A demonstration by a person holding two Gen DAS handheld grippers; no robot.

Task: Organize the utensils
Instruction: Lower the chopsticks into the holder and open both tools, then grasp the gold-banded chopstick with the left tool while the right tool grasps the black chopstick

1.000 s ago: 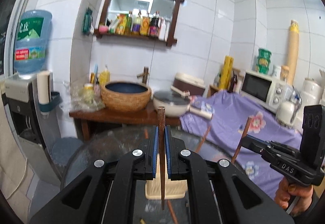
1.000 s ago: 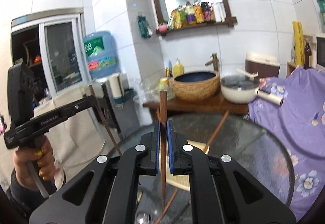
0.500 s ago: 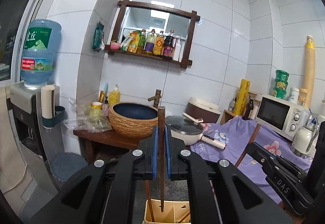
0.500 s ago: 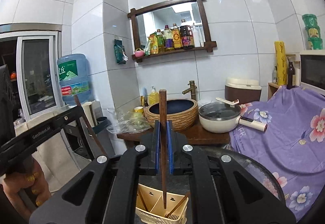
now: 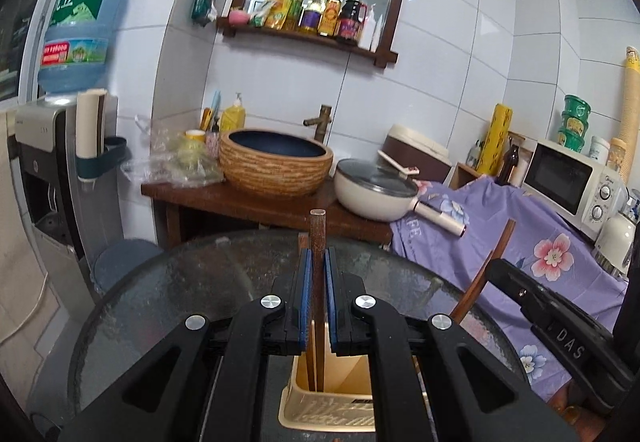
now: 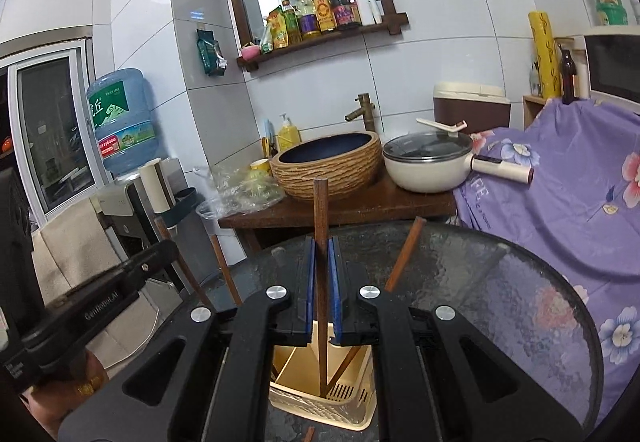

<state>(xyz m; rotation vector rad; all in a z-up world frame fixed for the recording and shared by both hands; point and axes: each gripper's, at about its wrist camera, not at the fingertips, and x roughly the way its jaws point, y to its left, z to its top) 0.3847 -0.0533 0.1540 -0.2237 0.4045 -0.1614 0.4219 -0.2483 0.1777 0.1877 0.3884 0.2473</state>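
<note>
Since a moment ago both grippers have come down over the cream plastic utensil caddy (image 6: pixel 324 408), so the chopstick tips now dip into its compartments instead of hanging above the rim. The round dark glass table (image 5: pixel 168 294) carries the caddy near its front edge. Beyond it stand a woven basin with a blue inside (image 5: pixel 276 165) and a cream lidded saucepan (image 5: pixel 374 193) on a wooden stand. The left gripper (image 5: pixel 319 298) has its blue pads clamped on a brown wooden chopstick (image 5: pixel 318 238), held upright, its lower end inside the caddy beside another stick. The right gripper (image 6: pixel 321 282) is likewise clamped on a second brown chopstick (image 6: pixel 320 209), upright, tip in a compartment. A further chopstick (image 6: pixel 404 254) leans out of the caddy to the right.
</note>
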